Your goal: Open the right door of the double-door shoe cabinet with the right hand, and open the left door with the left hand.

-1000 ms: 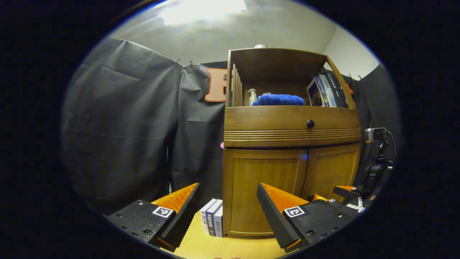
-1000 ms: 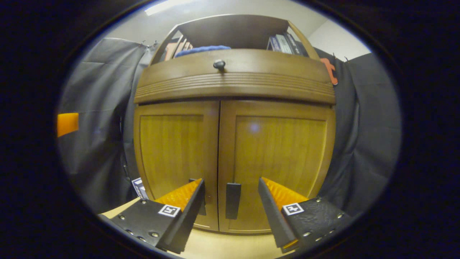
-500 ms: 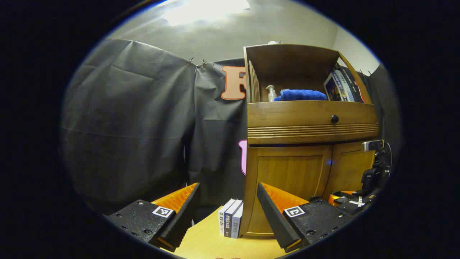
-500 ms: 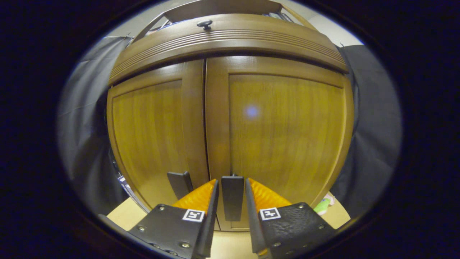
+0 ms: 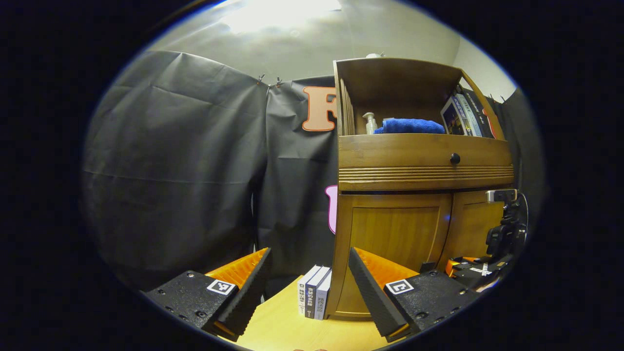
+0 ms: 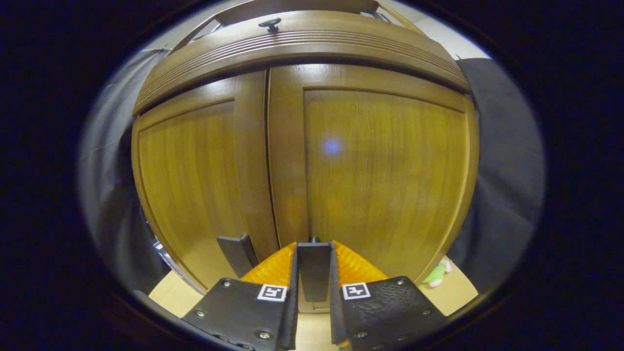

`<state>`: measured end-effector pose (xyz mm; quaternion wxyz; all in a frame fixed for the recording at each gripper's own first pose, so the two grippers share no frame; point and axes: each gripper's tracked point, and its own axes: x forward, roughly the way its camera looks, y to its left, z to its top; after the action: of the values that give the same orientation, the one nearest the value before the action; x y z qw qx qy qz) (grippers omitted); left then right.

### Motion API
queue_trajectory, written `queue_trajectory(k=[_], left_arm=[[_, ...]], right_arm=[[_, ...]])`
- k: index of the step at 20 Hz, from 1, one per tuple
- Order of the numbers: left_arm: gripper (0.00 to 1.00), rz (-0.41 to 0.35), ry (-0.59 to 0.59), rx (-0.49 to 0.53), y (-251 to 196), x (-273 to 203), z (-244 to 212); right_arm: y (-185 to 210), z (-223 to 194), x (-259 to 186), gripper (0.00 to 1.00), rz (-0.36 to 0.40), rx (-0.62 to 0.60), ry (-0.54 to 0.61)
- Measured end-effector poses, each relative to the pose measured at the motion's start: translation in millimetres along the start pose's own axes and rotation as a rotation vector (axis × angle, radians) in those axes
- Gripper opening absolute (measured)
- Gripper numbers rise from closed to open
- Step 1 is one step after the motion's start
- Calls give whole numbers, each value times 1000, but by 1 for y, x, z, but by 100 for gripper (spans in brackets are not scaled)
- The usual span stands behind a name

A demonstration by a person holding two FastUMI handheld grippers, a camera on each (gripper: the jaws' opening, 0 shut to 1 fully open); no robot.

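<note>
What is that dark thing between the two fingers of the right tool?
The right door's handle, in the right gripper view; the right tool is clamped on it.

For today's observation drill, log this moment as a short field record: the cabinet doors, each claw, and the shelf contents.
Doors: brown wooden double-door shoe cabinet, both doors shut
Right claw: closed on the right door's dark flat handle
Left claw: open, away from the cabinet
Left door's dark handle: untouched
Shelf: blue folded towel, pump bottle, books
</note>
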<state>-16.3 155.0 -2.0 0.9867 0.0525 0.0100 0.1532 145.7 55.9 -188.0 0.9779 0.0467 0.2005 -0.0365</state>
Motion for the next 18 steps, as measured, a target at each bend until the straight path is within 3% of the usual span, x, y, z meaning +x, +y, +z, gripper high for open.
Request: queue_trajectory(k=[18], left_arm=[[94, -227, 33, -3, -77, -25, -11]], right_arm=[[-38, -17, -87, 27, -43, 30, 3]])
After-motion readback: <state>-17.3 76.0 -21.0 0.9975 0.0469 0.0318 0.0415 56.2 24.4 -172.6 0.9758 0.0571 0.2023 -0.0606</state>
